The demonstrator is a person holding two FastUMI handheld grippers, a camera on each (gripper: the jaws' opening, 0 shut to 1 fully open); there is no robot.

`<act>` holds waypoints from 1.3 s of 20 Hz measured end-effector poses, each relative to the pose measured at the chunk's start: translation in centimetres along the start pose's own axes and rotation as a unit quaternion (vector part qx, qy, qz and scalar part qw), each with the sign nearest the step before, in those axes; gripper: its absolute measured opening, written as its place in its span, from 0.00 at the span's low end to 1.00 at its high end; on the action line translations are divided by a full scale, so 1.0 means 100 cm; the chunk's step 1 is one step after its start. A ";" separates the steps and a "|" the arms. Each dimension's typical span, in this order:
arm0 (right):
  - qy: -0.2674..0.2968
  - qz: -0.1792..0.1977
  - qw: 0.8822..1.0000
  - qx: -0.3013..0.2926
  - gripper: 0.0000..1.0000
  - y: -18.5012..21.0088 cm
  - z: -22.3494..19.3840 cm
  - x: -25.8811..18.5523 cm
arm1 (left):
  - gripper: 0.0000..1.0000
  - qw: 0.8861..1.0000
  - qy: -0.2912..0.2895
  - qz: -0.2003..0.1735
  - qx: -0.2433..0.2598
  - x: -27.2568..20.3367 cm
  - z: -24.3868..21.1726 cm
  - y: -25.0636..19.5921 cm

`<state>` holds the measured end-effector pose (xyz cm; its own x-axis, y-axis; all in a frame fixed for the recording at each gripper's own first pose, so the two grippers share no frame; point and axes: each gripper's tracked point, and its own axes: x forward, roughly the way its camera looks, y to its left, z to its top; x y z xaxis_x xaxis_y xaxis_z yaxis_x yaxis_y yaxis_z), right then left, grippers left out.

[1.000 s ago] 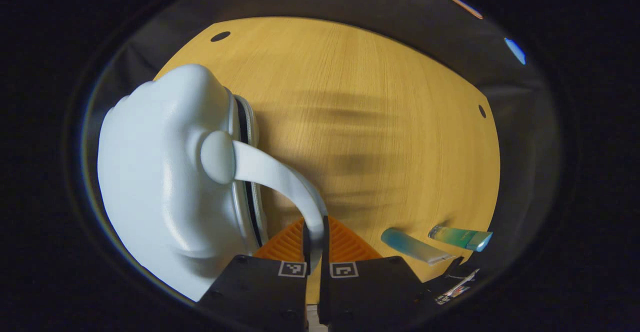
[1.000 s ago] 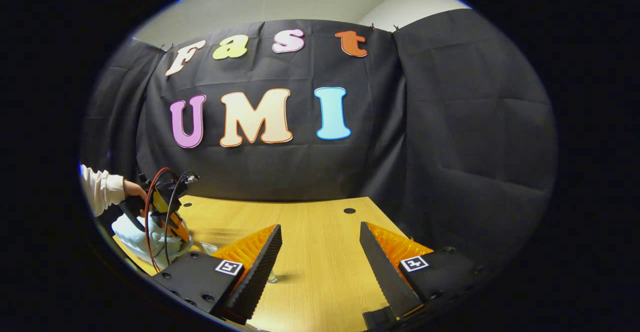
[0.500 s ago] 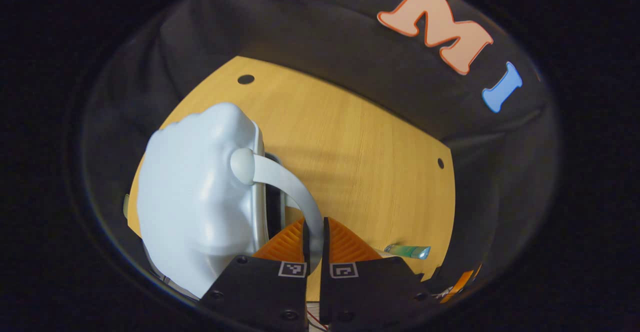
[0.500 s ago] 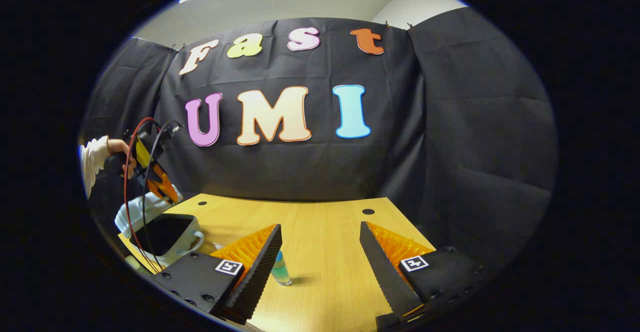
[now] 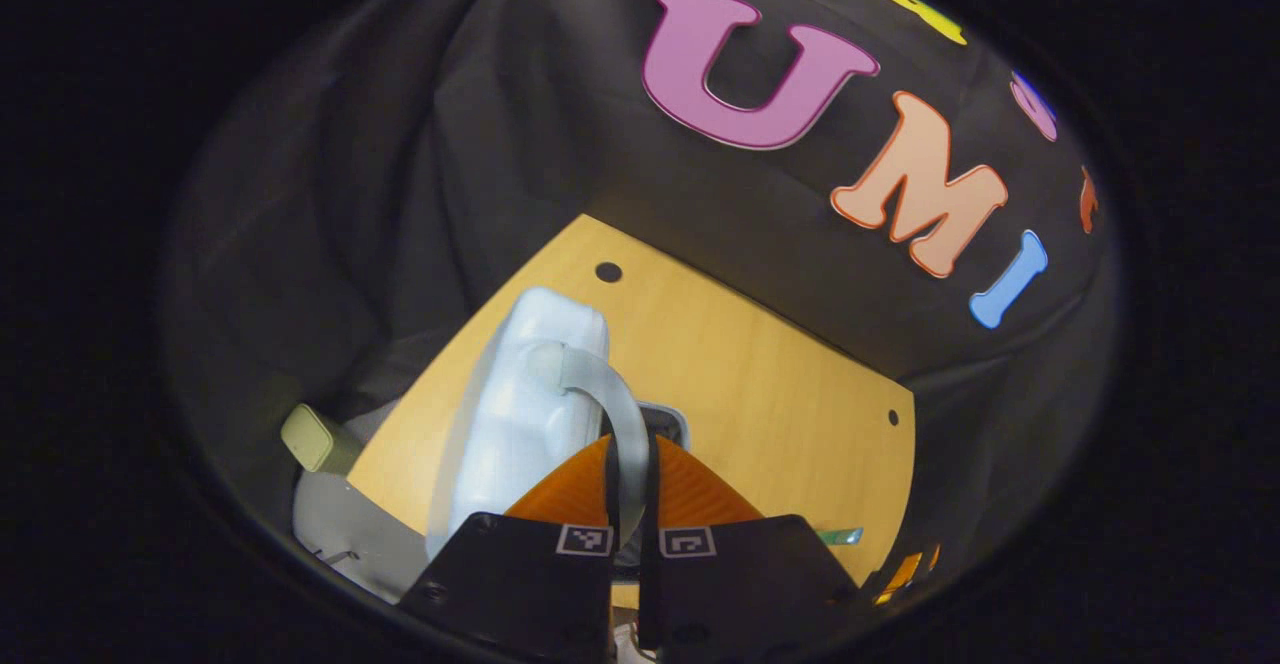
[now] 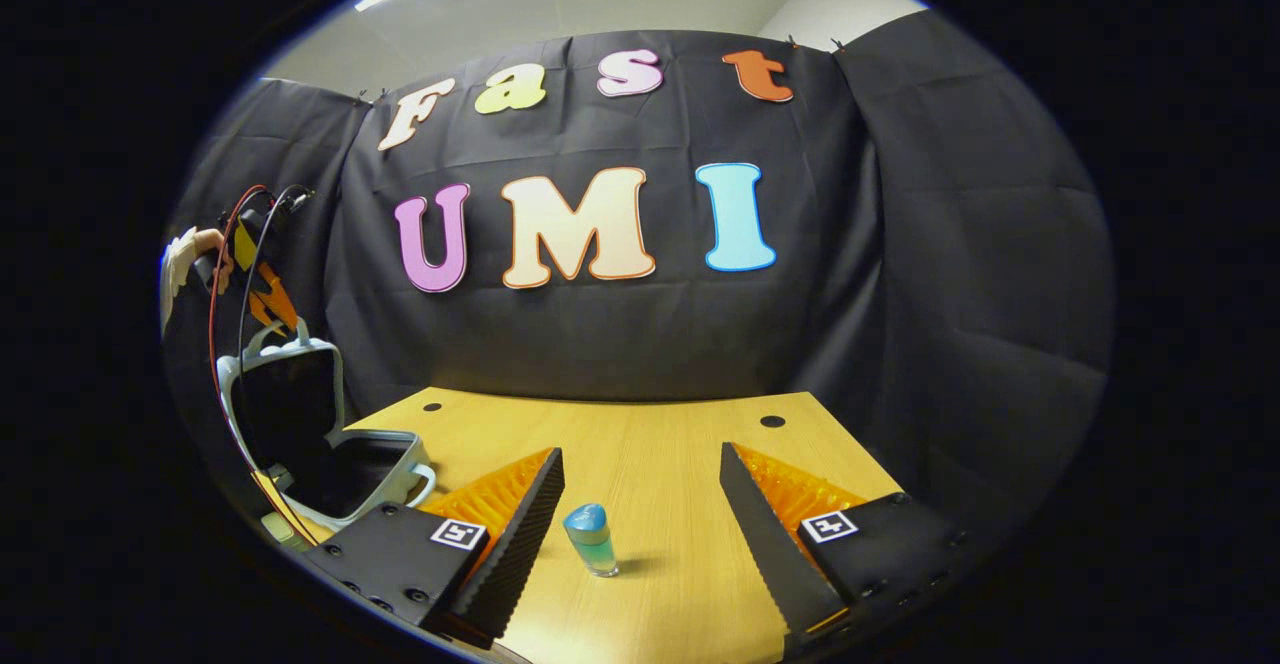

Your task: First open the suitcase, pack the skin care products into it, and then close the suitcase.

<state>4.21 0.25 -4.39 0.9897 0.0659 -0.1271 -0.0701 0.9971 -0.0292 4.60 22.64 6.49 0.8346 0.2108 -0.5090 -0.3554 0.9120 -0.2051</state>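
Observation:
In the left gripper view my left gripper (image 5: 628,479) is shut on the white strap handle (image 5: 612,394) of the white suitcase lid (image 5: 515,414), which stands raised on edge. The right gripper view shows the suitcase (image 6: 300,424) open at the far left, its lid upright and its dark inside showing, with the left gripper (image 6: 262,289) and a hand (image 6: 195,249) at the lid's top. My right gripper (image 6: 640,534) is open just above the table. A small blue-green bottle (image 6: 591,539) stands upright between its fingers, nearer the left one, touching neither. A green tube (image 5: 838,536) lies on the table.
The wooden table (image 6: 660,444) has small round holes near its far edge and the black cloth wall right behind it. An olive block (image 5: 315,437) and a grey surface (image 5: 345,539) show beyond the table's near-left edge.
My left gripper has risen with the handle and swung the lid from closed to upright. The right gripper shifted slightly, and the blue-green bottle came into sight between its fingers.

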 end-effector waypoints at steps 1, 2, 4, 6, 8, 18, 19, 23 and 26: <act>0.000 0.003 1.000 0.000 0.98 0.003 0.000 0.001 | 0.03 1.000 -0.007 0.016 0.002 -0.005 0.006 0.018; 0.001 0.005 1.000 -0.001 0.96 0.007 0.000 0.003 | 0.03 1.000 -0.010 0.029 0.004 -0.008 0.010 0.035; 0.001 0.008 1.000 -0.002 0.98 0.013 -0.001 0.006 | 0.02 0.999 -0.009 0.052 0.002 -0.016 0.012 0.067; 0.001 0.011 1.000 -0.002 0.98 0.021 -0.001 0.009 | 0.02 0.997 -0.014 0.080 0.003 -0.018 0.012 0.100; 0.002 0.013 1.000 -0.002 0.98 0.027 -0.002 0.012 | 0.02 0.994 -0.017 0.110 0.010 -0.019 0.011 0.131; -0.010 0.014 1.000 -0.014 0.96 0.067 0.003 0.018 | 0.02 0.982 0.016 0.185 0.027 -0.002 -0.031 0.234; -0.009 0.014 1.000 -0.012 0.96 0.072 0.002 0.018 | 0.02 0.981 0.023 0.189 0.024 0.002 -0.038 0.243; -0.003 0.012 1.000 -0.009 0.98 0.084 -0.003 0.015 | 0.02 0.981 0.054 0.186 -0.016 0.027 -0.079 0.272; 0.004 0.011 1.000 -0.017 0.98 0.091 -0.010 0.012 | 0.02 0.981 0.076 0.173 -0.049 0.045 -0.113 0.283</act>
<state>4.65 9.41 -5.77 0.9867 0.0876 -0.1370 -0.0966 0.9935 -0.0607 -6.47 45.44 -11.08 0.5873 0.4399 -0.6794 -0.6515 0.7550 -0.0743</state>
